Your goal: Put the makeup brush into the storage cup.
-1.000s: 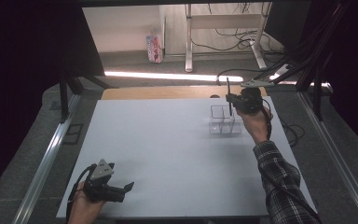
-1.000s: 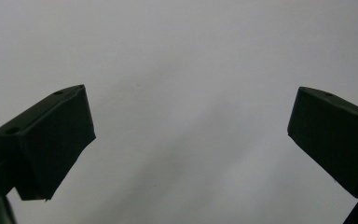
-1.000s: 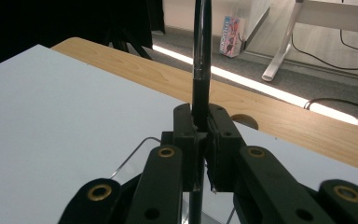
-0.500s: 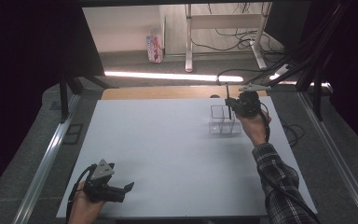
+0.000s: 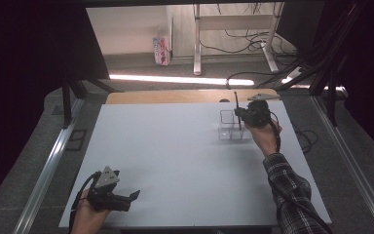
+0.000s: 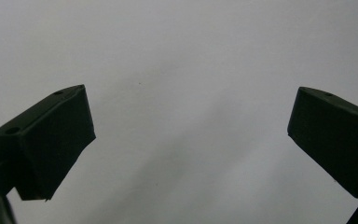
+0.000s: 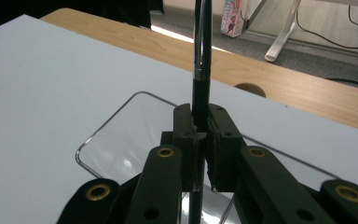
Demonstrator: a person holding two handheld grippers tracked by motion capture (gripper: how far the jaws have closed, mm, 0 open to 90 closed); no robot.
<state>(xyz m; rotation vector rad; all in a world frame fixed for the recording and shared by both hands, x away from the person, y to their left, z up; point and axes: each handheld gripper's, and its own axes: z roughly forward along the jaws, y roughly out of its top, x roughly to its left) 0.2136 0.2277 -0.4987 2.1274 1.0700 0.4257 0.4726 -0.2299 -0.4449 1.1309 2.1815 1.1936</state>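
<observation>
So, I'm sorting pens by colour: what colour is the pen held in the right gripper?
Black, with a thin silver ring: the slim black pen shows best in the right gripper view.

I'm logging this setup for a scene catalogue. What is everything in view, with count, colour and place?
pen: one, black, upright, clamped in the right gripper above the organizer
organizer: one, clear, with compartments, far right part of the board
board: one, pale grey-white, covering the tabletop
tabletop: one, wooden, showing as a strip past the board's far edge
carton: one, pink and white, on the floor beyond the table
desk frame: one, white, on the floor behind
left gripper: one, black, jaws open, near left corner of the board
right gripper: one, black, shut on the pen
sleeve: one, plaid, right forearm
</observation>
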